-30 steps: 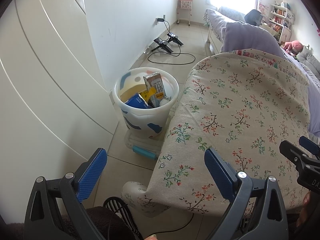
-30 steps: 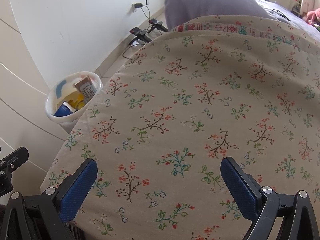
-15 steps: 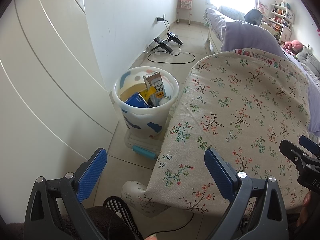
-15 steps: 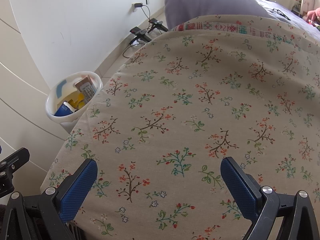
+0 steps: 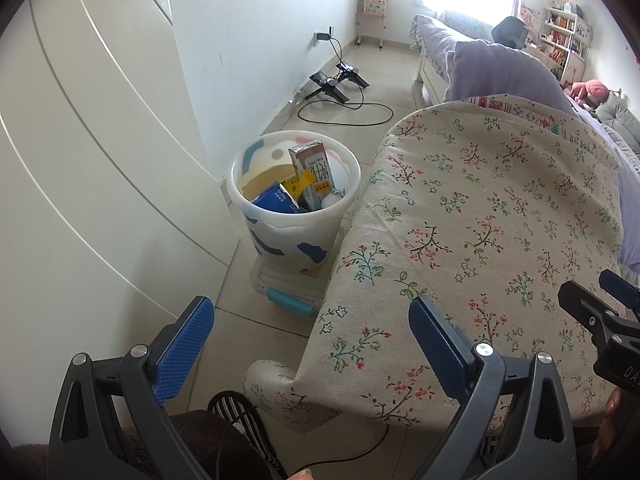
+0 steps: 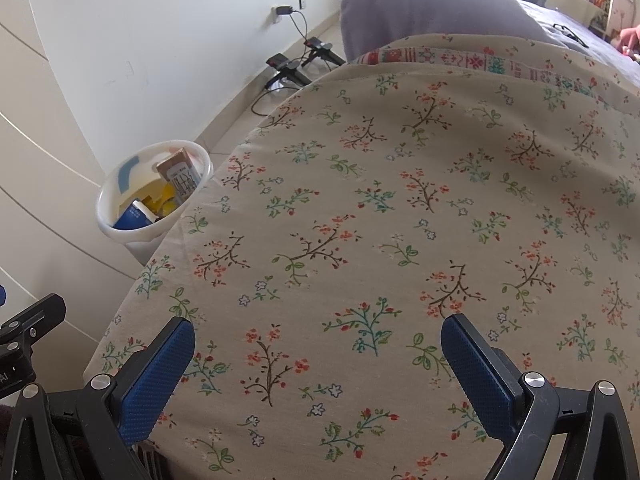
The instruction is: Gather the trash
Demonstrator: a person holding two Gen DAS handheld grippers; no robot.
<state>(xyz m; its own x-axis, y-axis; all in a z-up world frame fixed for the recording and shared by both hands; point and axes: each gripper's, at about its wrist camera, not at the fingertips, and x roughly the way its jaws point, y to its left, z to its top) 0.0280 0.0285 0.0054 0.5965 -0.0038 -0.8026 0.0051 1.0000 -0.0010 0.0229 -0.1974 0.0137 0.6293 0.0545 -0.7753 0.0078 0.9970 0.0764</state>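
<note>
- The bin [image 5: 294,204] stands on the tiled floor against the white wall [image 5: 256,20], just beside the left edge of the floral cloth [image 5: 480,216] that covers a raised surface.
- The trash is in the bin: a brown carton [image 5: 314,168] upright at the back, a blue box [image 5: 276,202] leaning at the front, and yellow wrappers [image 5: 298,184] between them.
- Under the bin lies a clear container with a teal handle [image 5: 290,302]; the bin looks to rest on it.
- Left gripper [image 5: 308,332]: jaws wide apart, nothing between them, held above the floor and the cloth's near corner.
- Right gripper [image 6: 316,344]: jaws wide apart too, empty, over the bare cloth.
- The cloth's edge stands between the right gripper and the bin; in the right view it hides the bin's near rim [image 6: 160,232].
- Farther along the wall, a charger [image 5: 324,36] sits in a socket, with its cable [image 5: 348,116] looped on the floor beside black folding stands [image 5: 338,82].
- A lilac pillow [image 5: 504,72] lies beyond the cloth.
- Against the earlier pictures nothing has shifted: both grippers sit where they were, equally open, and the bin's contents lie the same.
- Only the left view shows the container under the bin, a striped slipper [image 5: 240,420] at the bottom edge, the pink cabinet [image 5: 372,4] at the far wall and the tip of the right gripper.
- Only the right view shows the whole spread of the cloth and its patterned border [image 6: 460,58].
</note>
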